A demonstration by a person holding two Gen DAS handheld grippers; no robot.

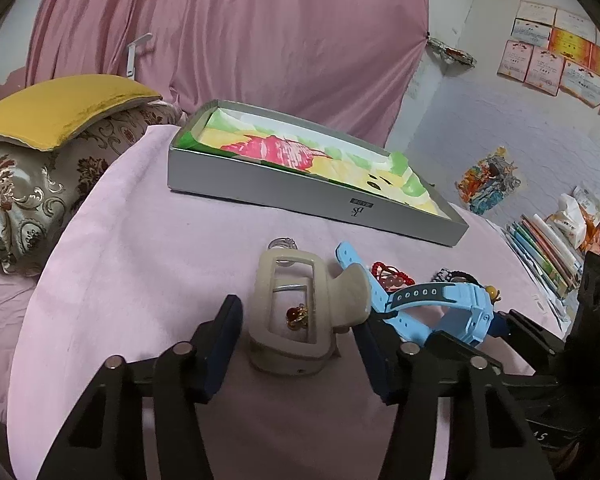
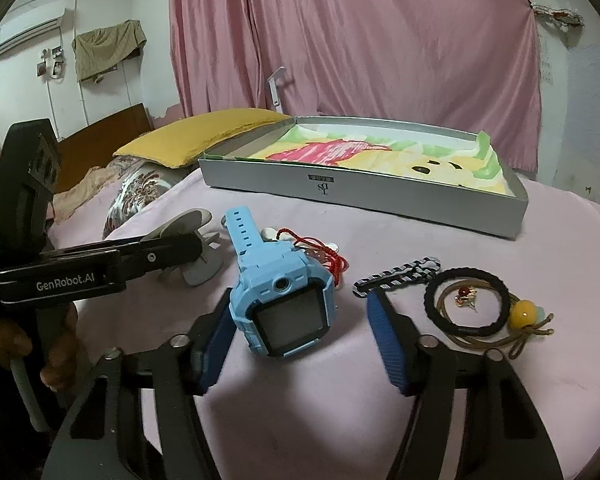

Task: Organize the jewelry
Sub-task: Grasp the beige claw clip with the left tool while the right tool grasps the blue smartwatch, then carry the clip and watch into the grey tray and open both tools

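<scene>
Hair clip and blue watch each sit between parted fingers on the pink bed.

The beige hair clip [image 1: 300,312] lies between the fingers of the left hand-held gripper [image 1: 296,344], half spread, pads clear of it. Only the right view shows the watch [image 2: 280,300] face, inside the right hand-held gripper [image 2: 300,344], also half spread and not touching it, plus a black hair tie [image 2: 466,300] beside it. The grey box [image 2: 360,196] lies beyond.

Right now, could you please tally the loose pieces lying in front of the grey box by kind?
Watches: 1, blue watch
Hair clips: 2, beige claw clip, striped clip
Hair ties: 2, black hair tie, brown beaded tie
Bracelets: 1, red cord bracelet
Earrings: 2, first earring, second earring
Rings: 1, ring
Total: 9
</scene>
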